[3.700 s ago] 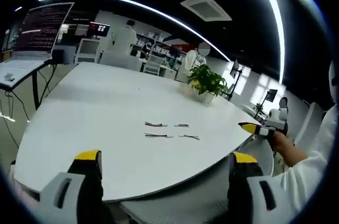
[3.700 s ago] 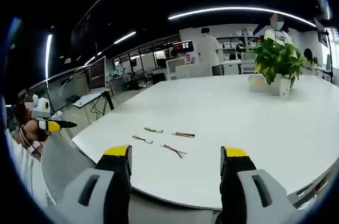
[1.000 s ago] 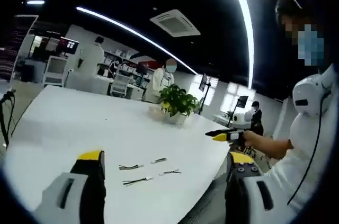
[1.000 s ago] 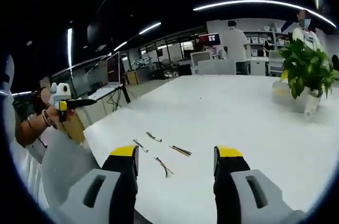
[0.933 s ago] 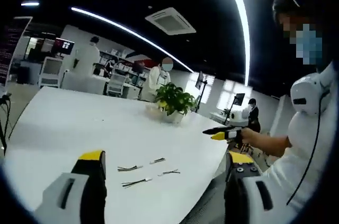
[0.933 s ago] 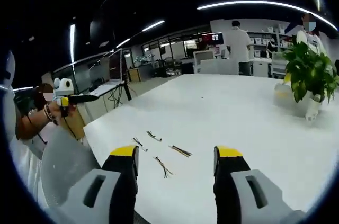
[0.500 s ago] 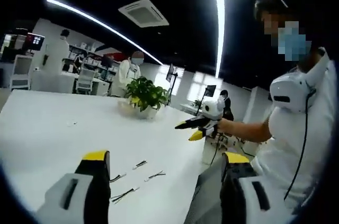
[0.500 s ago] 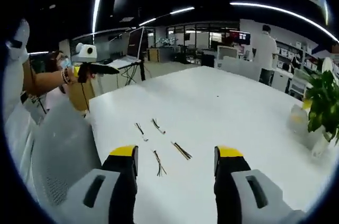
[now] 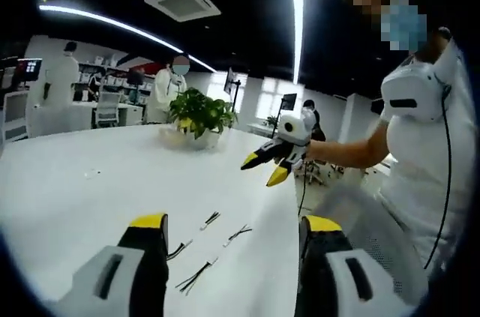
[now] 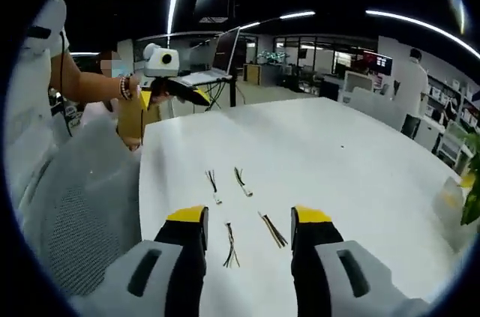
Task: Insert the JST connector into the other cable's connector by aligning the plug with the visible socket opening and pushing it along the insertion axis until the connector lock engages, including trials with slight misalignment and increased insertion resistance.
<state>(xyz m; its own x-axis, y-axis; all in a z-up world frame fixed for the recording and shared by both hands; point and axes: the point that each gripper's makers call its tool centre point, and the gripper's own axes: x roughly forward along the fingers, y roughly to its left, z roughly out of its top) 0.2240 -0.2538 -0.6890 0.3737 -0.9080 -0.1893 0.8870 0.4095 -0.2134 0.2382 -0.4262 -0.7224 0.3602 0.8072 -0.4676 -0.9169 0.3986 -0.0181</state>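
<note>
Both my claws are released, nothing in either. In the left gripper view my left gripper (image 9: 229,231) frames the cable pieces (image 9: 206,246) low centre on the white table (image 9: 90,182); my right gripper (image 9: 266,167) shows mid-frame, jaws apart, up in the air. In the right gripper view my right gripper (image 10: 247,219) sits over four short cables (image 10: 240,208) at lower centre; my left gripper (image 10: 169,92) is upper left, off past the table edge.

Risk, imo: the cables are thin, light and lie close together. A sloppy grab could pinch wires not the housing, or drag a neighbour along. I can't tell plug from socket at this res, so wrong-end pickup or skewed insertion is possible.

No readable labels or brands. The plant (image 9: 196,113) stands well apart.
</note>
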